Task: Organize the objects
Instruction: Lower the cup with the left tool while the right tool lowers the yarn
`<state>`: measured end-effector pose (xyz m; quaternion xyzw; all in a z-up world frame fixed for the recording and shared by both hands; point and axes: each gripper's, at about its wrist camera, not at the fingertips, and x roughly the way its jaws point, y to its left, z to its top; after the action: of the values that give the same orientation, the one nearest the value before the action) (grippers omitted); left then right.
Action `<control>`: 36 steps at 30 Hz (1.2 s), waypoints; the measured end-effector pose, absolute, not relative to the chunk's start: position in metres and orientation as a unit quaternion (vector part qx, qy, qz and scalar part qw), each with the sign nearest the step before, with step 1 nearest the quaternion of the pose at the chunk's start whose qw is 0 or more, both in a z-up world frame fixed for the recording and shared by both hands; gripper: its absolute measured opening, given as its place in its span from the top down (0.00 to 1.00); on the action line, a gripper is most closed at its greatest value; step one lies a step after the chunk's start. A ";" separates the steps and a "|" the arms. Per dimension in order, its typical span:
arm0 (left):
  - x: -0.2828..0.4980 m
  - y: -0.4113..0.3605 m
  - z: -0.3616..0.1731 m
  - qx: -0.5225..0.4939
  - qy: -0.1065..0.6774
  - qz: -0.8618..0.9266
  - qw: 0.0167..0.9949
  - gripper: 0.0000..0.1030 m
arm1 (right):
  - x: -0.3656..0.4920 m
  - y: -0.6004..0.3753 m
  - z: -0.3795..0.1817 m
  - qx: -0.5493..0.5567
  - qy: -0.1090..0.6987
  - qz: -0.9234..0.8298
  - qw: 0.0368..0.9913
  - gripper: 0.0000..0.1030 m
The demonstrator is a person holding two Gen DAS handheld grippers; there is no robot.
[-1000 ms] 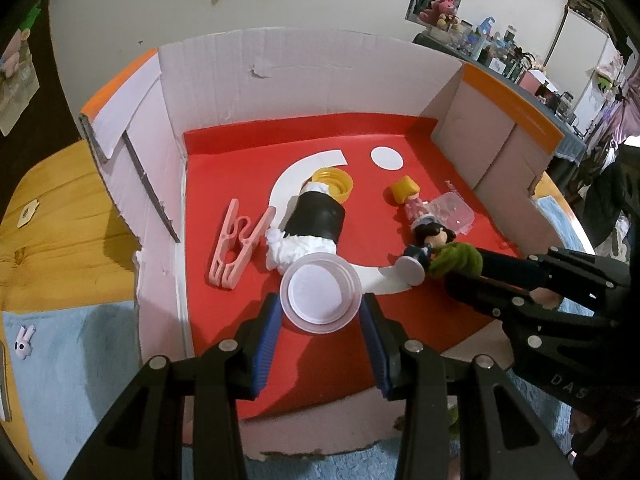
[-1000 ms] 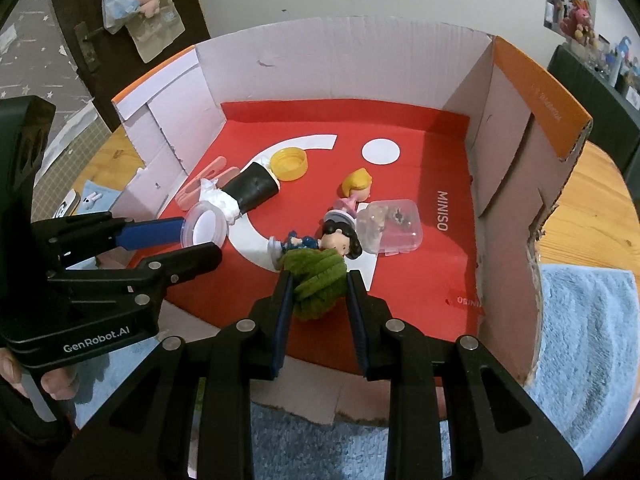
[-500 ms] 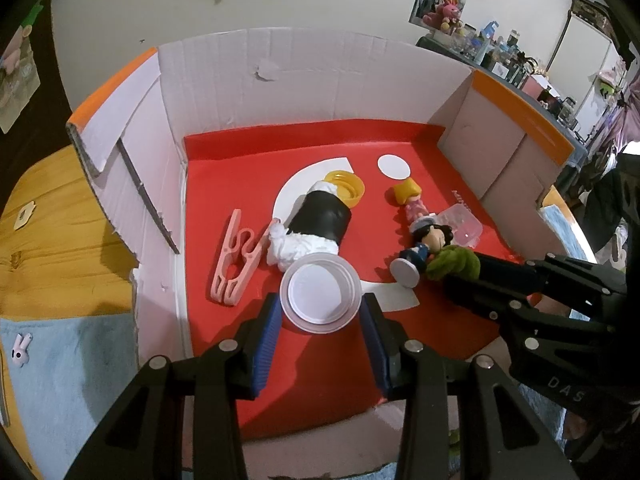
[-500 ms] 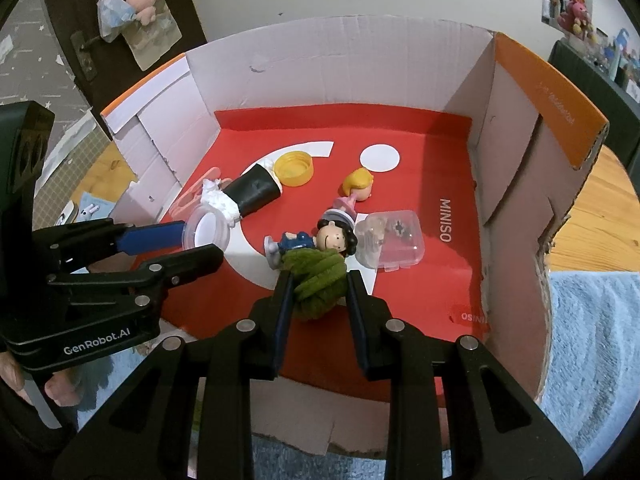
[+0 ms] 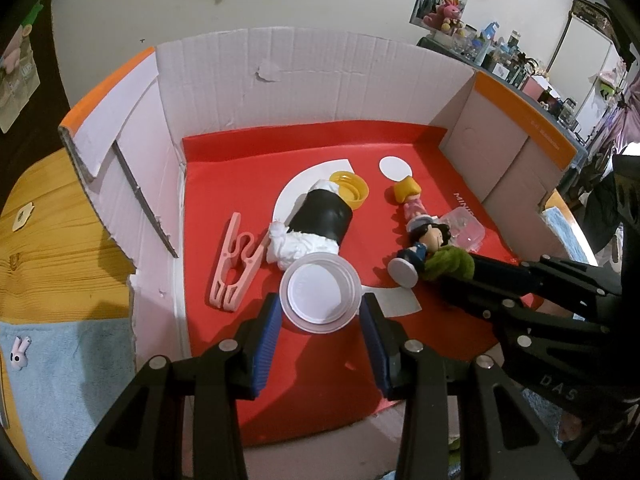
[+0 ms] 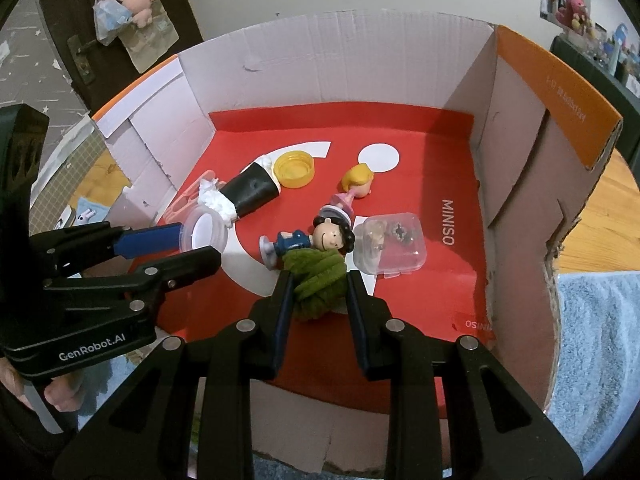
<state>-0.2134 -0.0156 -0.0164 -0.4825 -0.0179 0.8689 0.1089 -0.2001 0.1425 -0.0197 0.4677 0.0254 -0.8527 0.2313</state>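
A cardboard box (image 5: pixel 320 76) with a red floor lies open in front of both grippers. My left gripper (image 5: pixel 320 309) is shut on a clear round cup (image 5: pixel 320 292) with a white bottom, held just above the floor near the box's front. In the right wrist view the same cup (image 6: pixel 204 232) sits in the left gripper (image 6: pixel 202 238). My right gripper (image 6: pixel 319 282) is shut on a green fuzzy bundle (image 6: pixel 318 284), which touches a dark-haired figurine (image 6: pixel 316 238) lying on the floor. The left wrist view shows the bundle (image 5: pixel 450 264) at the right gripper's tip.
On the red floor lie a pink clothes peg (image 5: pixel 236 268), a black roll with white stuffing (image 5: pixel 316 224), a yellow cap (image 5: pixel 350 188), a blond figurine (image 5: pixel 408 196) and a clear plastic case (image 6: pixel 390 246). Box walls rise left, back and right. Blue towels lie outside.
Almost nothing: the box contents drift slightly in both views. Both grippers keep their hold on the cup and the green bundle.
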 end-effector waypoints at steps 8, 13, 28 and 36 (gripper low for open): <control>-0.214 -0.016 -0.017 -0.483 -0.017 0.869 0.109 0.59 | -0.201 0.144 -0.021 0.469 0.025 -0.852 0.231 0.75; -0.216 -0.016 -0.017 -0.485 -0.016 0.868 0.107 0.59 | -0.202 0.144 -0.021 0.470 0.024 -0.852 0.231 0.75; -0.217 -0.016 -0.018 -0.484 -0.014 0.868 0.107 0.59 | -0.202 0.146 -0.022 0.469 0.021 -0.852 0.231 0.75; -0.216 -0.015 -0.019 -0.483 -0.012 0.869 0.106 0.59 | -0.203 0.146 -0.022 0.468 0.019 -0.852 0.232 0.75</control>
<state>-0.2164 -0.0148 -0.0192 -0.4830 -0.0124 0.8691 0.1061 -0.2029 0.1462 -0.0219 0.4683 0.0187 -0.8523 0.2320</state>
